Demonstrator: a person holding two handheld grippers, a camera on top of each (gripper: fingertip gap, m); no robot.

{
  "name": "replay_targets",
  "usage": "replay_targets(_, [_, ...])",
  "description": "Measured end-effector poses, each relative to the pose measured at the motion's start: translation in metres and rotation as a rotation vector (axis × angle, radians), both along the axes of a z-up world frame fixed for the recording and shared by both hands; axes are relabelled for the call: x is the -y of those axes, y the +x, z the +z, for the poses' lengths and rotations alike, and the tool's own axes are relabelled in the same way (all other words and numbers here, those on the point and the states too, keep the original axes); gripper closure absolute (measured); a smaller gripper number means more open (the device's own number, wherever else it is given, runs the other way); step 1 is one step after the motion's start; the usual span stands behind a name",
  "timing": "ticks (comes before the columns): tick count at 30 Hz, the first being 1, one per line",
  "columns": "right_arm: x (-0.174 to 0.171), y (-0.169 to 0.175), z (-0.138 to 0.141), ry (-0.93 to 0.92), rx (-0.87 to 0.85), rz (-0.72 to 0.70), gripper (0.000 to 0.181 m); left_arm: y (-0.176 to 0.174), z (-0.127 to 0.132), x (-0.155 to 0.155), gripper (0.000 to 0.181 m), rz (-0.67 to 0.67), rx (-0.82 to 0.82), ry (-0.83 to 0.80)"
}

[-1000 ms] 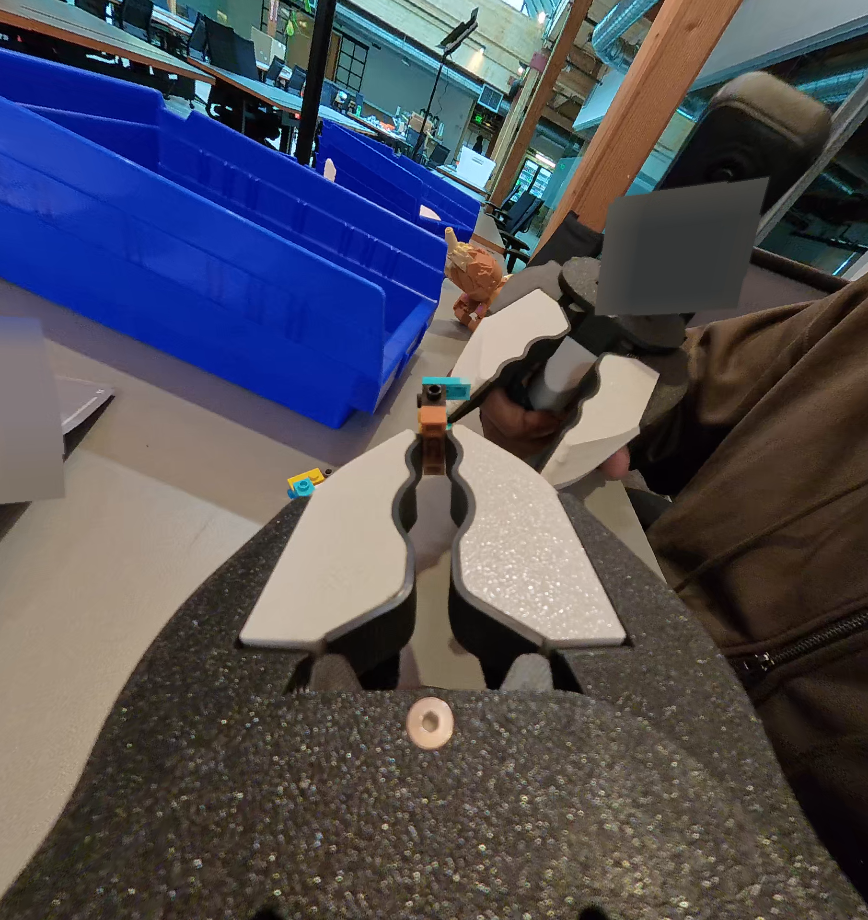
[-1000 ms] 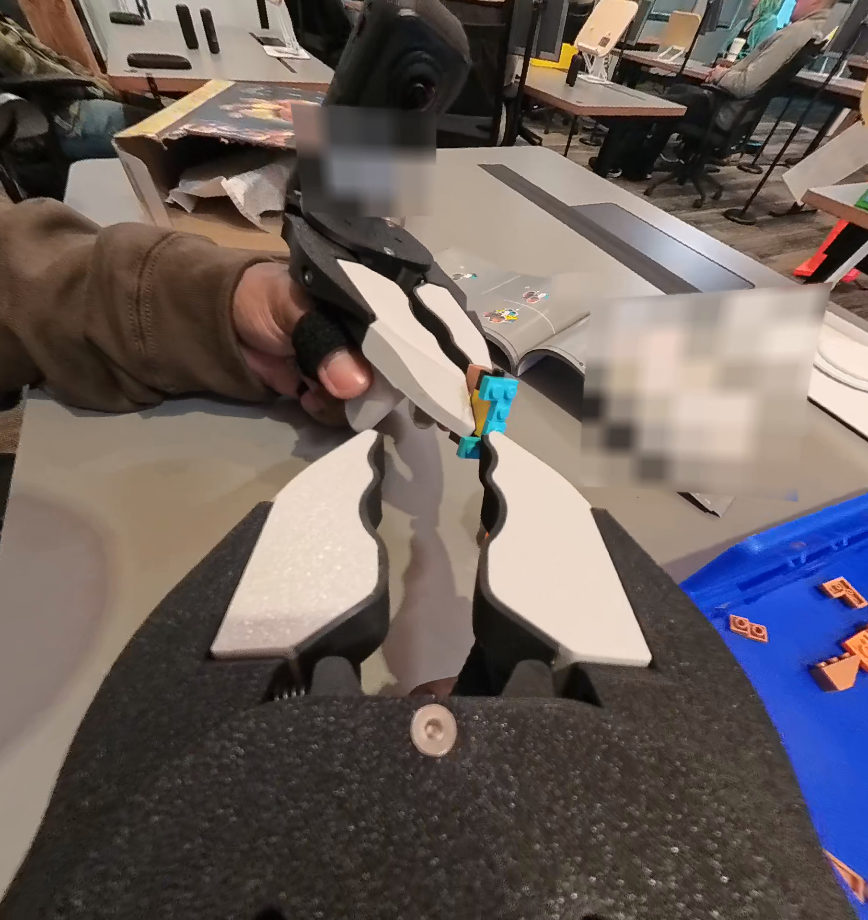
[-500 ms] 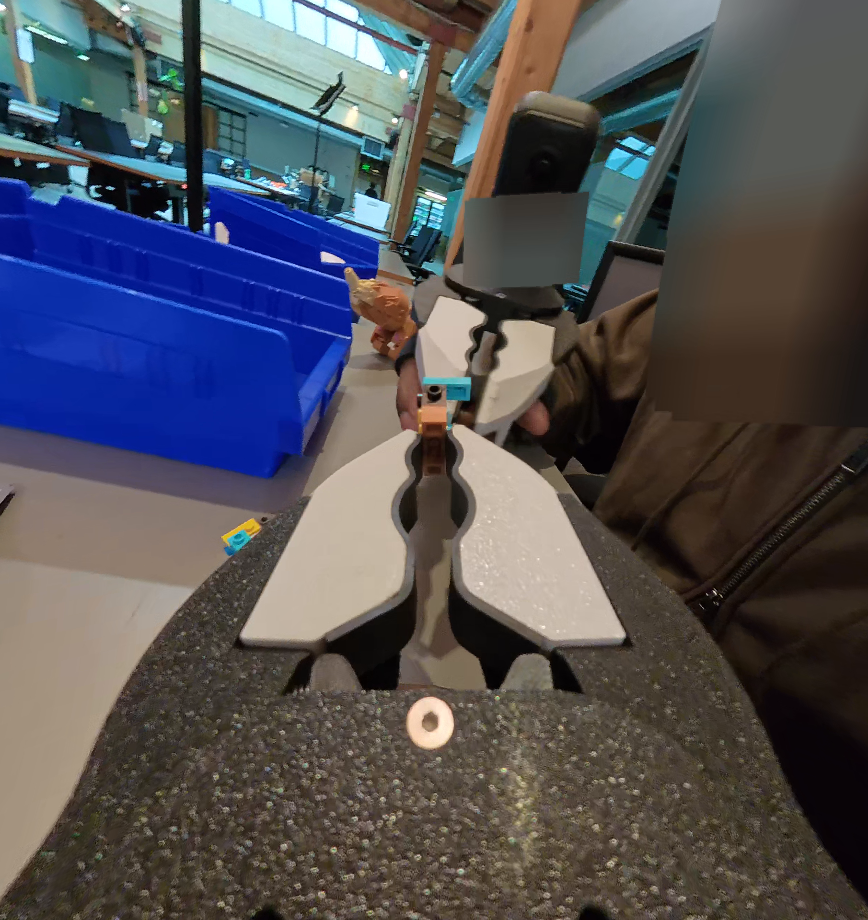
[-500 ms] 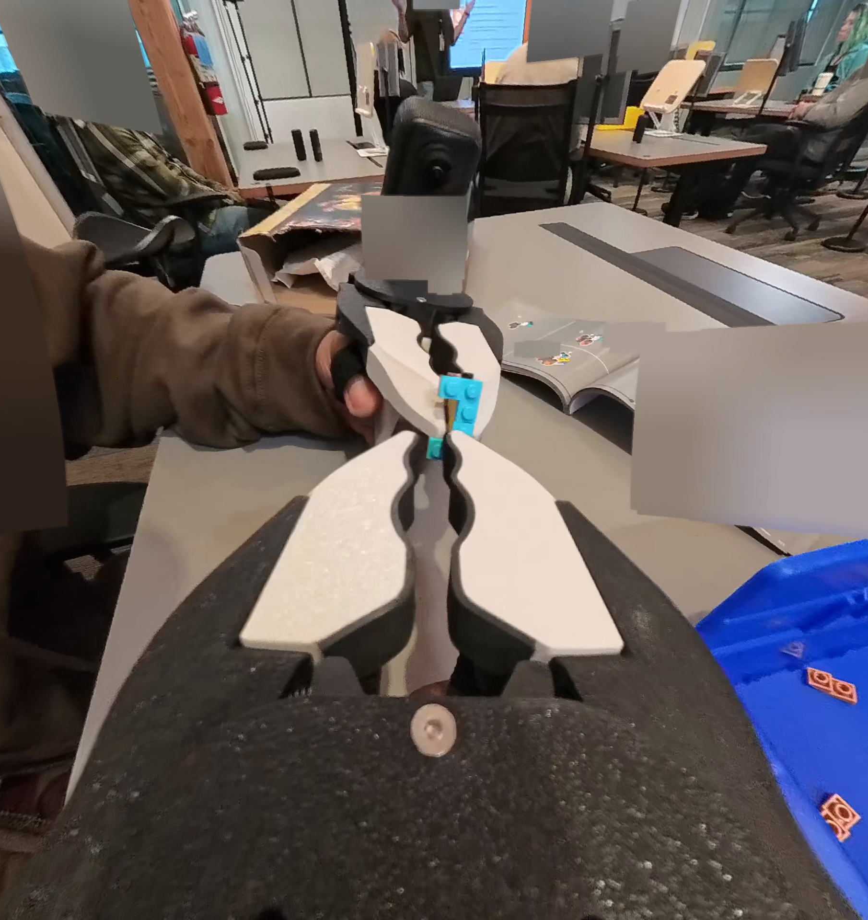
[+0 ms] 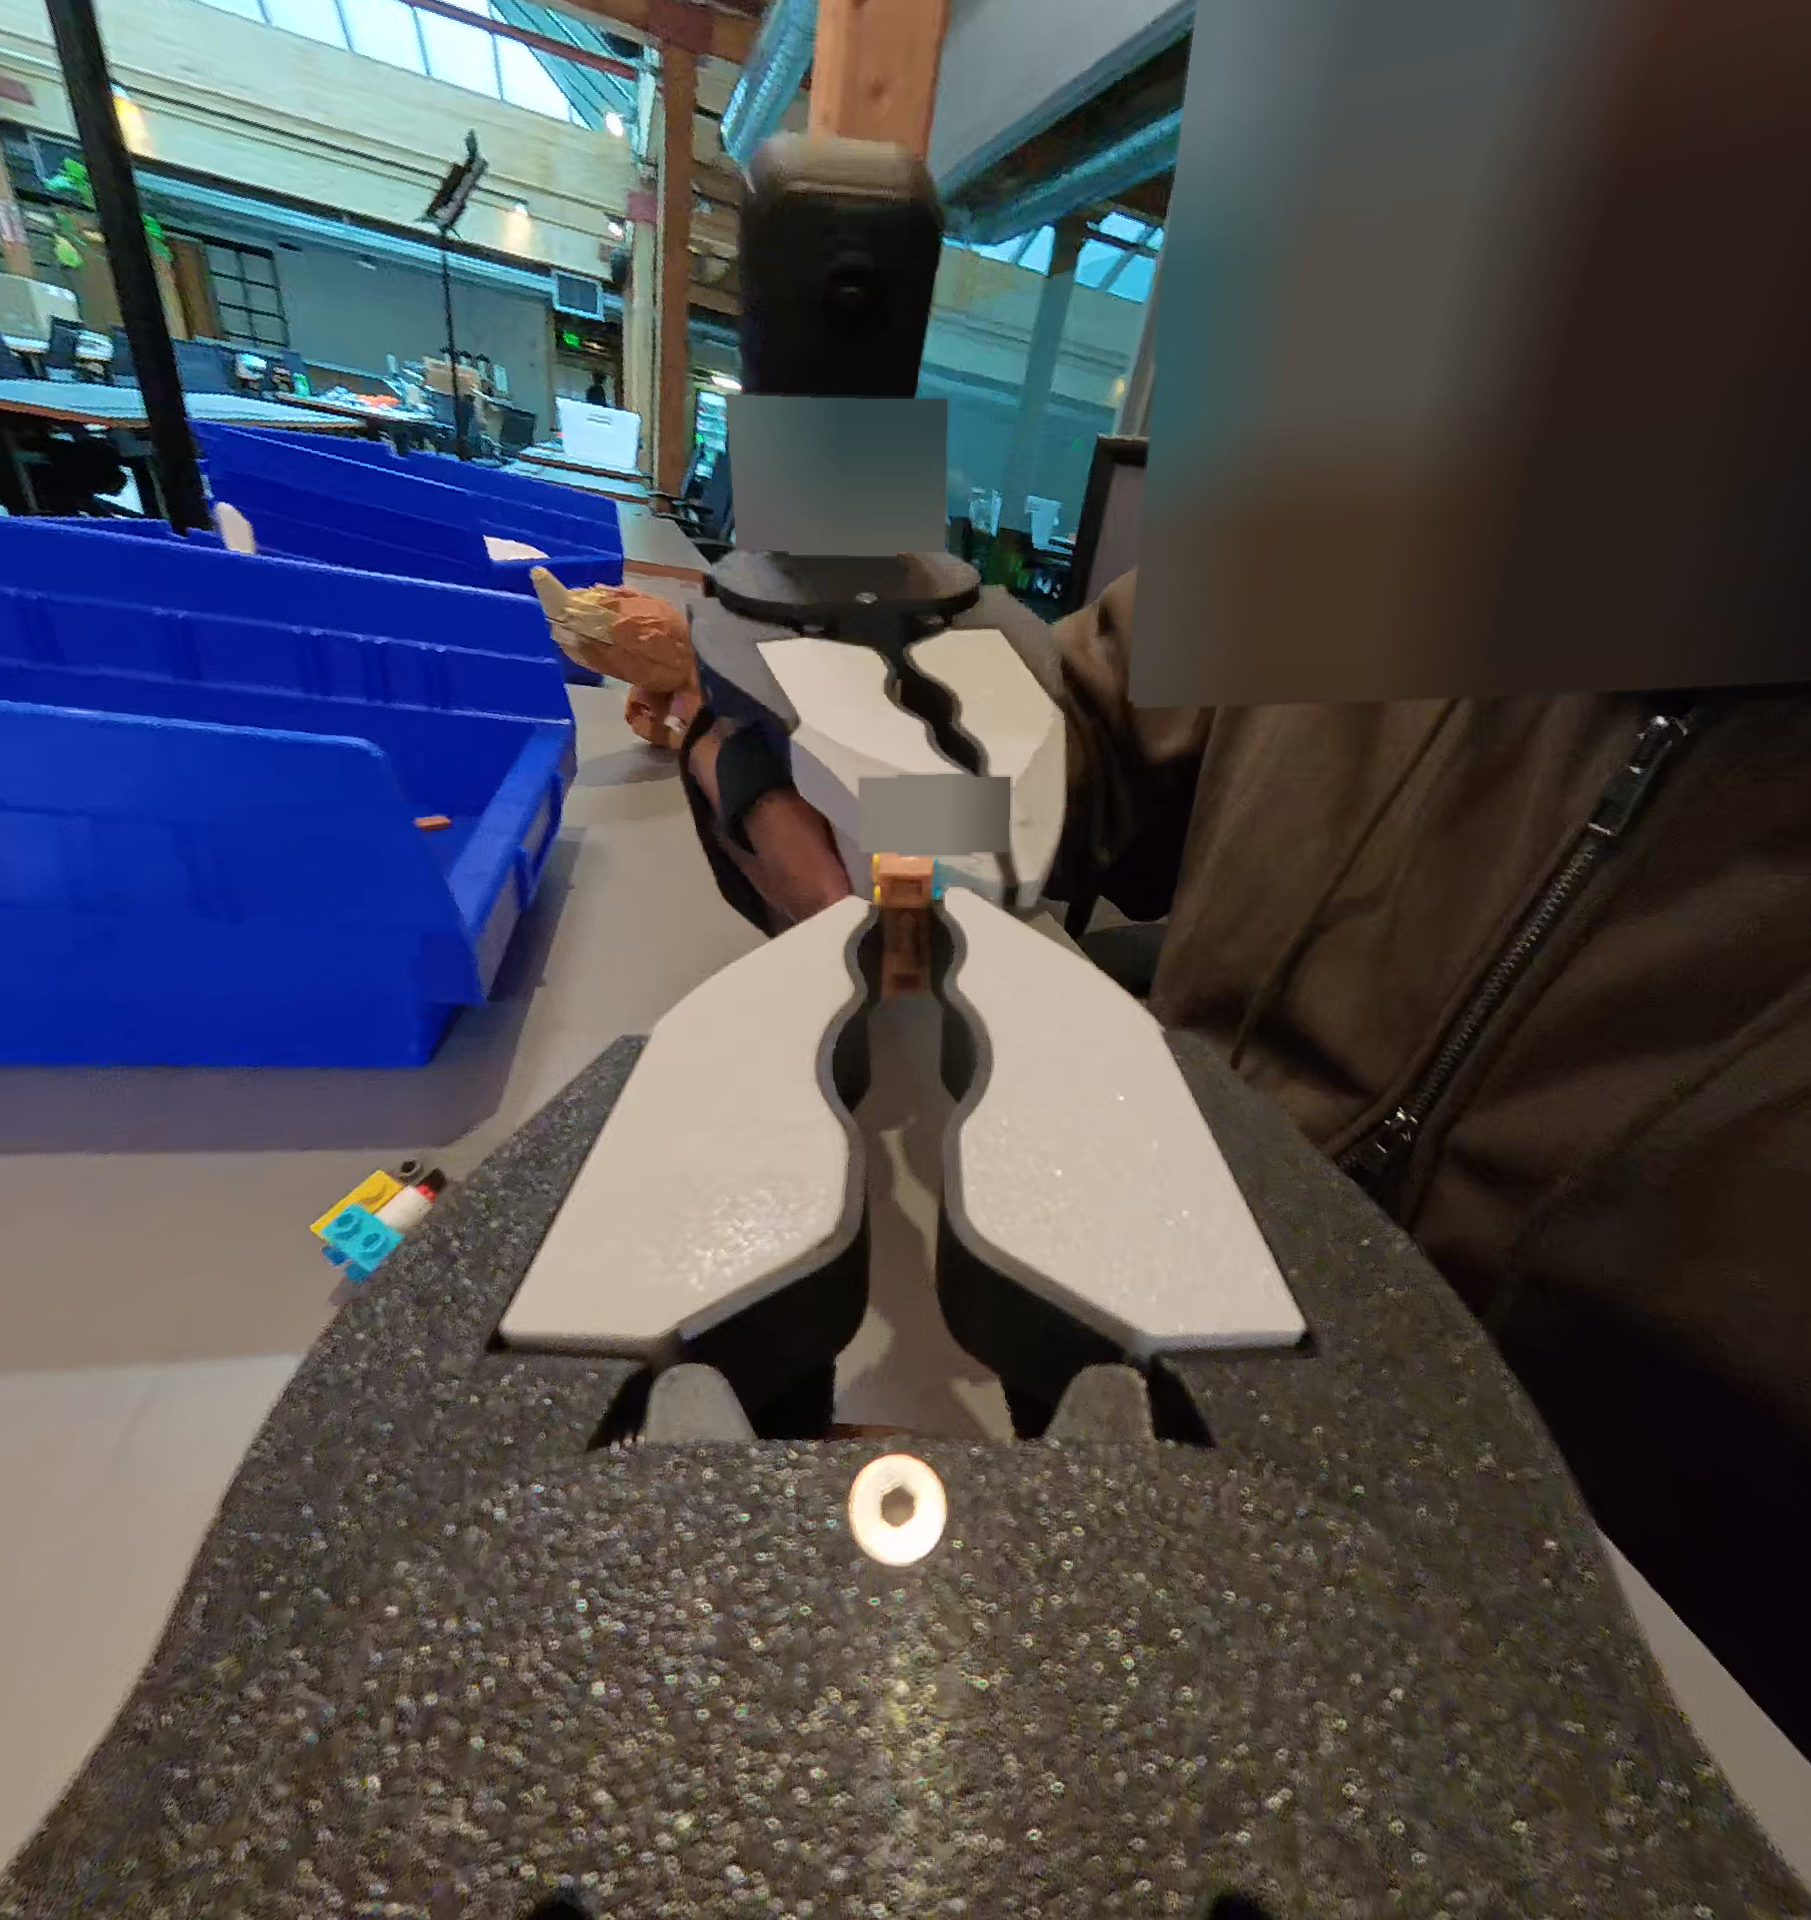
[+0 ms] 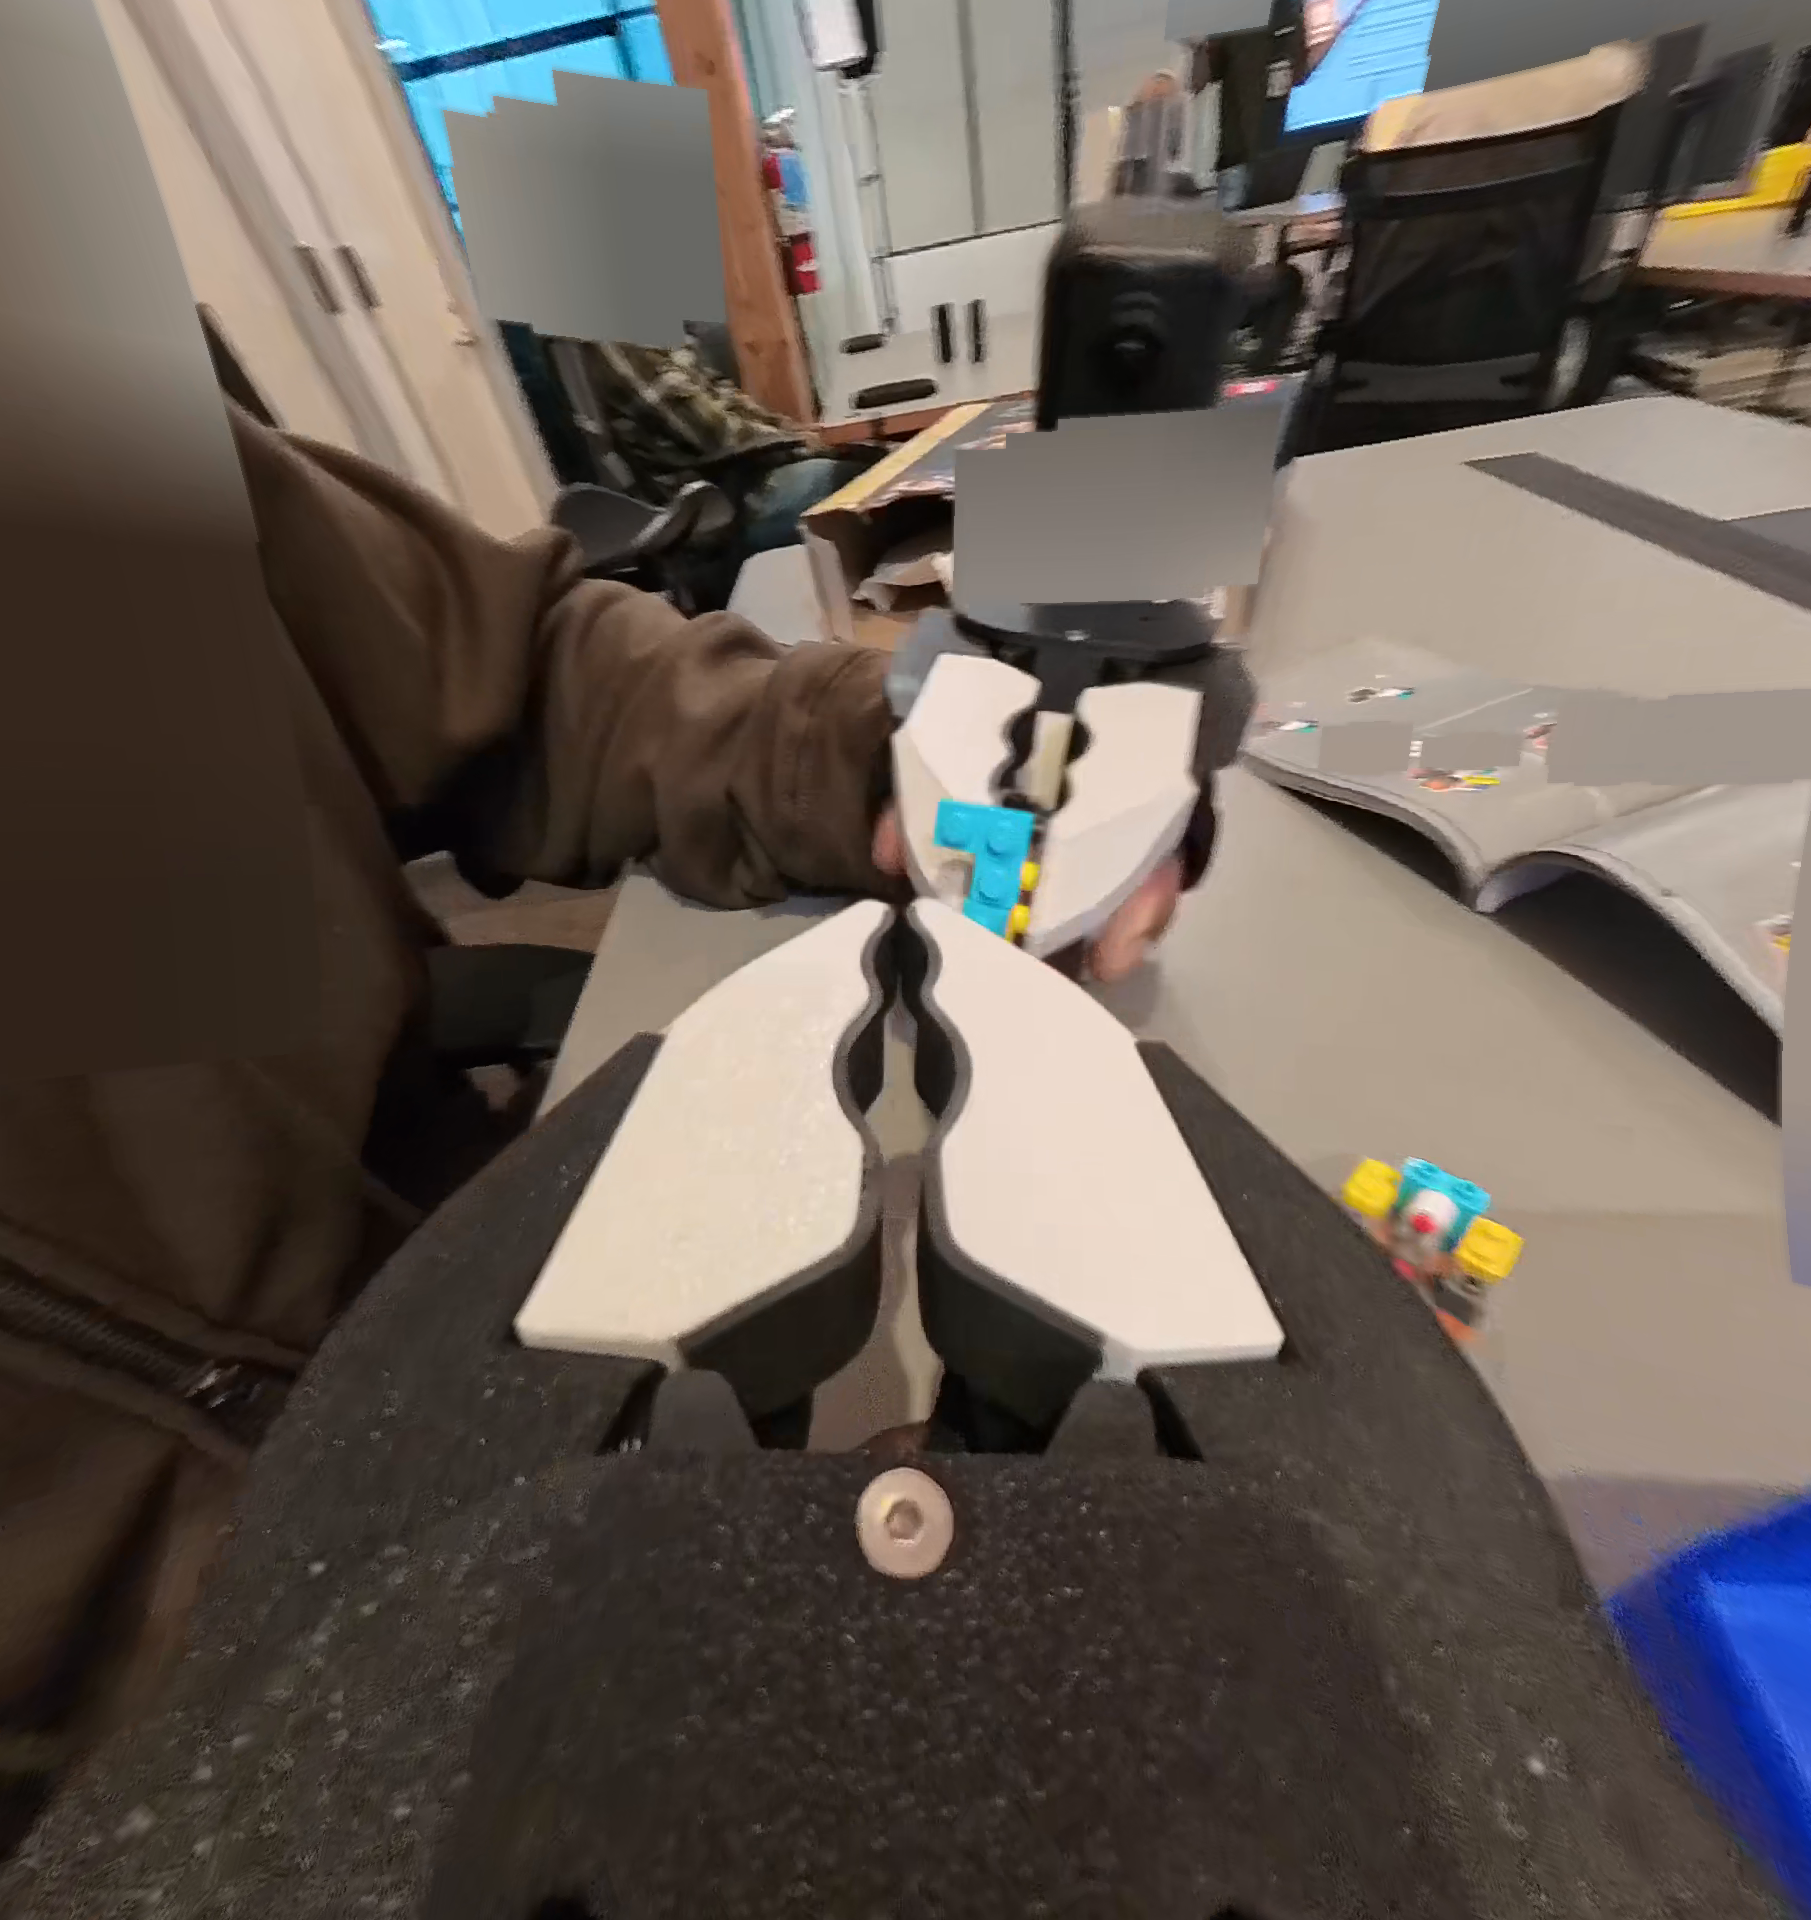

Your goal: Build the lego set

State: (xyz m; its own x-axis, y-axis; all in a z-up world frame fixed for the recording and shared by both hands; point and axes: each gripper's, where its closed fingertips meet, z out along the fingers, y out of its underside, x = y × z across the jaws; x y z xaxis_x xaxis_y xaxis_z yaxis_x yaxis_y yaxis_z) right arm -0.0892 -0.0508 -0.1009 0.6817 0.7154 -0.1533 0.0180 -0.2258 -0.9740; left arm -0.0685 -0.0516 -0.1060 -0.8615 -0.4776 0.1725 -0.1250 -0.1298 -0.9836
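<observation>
Above the table's near edge: left gripper clenched on brick assembly; right gripper closed, empty, tips facing assembly.

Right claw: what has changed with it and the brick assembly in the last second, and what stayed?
The right claw went from open at the teal and yellow brick assembly to shut, tips now just beside it, nothing visible between them. Both claws turned to face each other. The left claw stayed shut on the assembly; the loose brick cluster did not move.
</observation>
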Motion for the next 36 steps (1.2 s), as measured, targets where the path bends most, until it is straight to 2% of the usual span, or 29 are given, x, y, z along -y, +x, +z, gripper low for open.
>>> replay_targets(4, [0.0, -0.006, 0.004, 0.011, -0.029, 0.01, 0.181, -0.002, 0.003, 0.001, 0.173, -0.021, 0.008, -0.027])
replay_targets(9, [0.015, -0.014, 0.009, -0.026, -0.138, 0.157, 0.181, -0.015, 0.006, 0.012, 0.173, -0.116, 0.043, -0.036])
replay_targets(16, [0.031, -0.028, 0.01, -0.031, -0.186, 0.311, 0.181, -0.03, 0.006, 0.025, 0.173, -0.21, 0.094, -0.012])
replay_targets(22, [0.031, -0.024, 0.013, -0.056, -0.26, 0.34, 0.181, -0.032, 0.009, 0.027, 0.173, -0.229, 0.101, -0.038])
replay_targets(36, [0.031, -0.023, 0.008, -0.074, -0.249, 0.349, 0.181, -0.032, 0.005, 0.029, 0.174, -0.225, 0.086, -0.004])
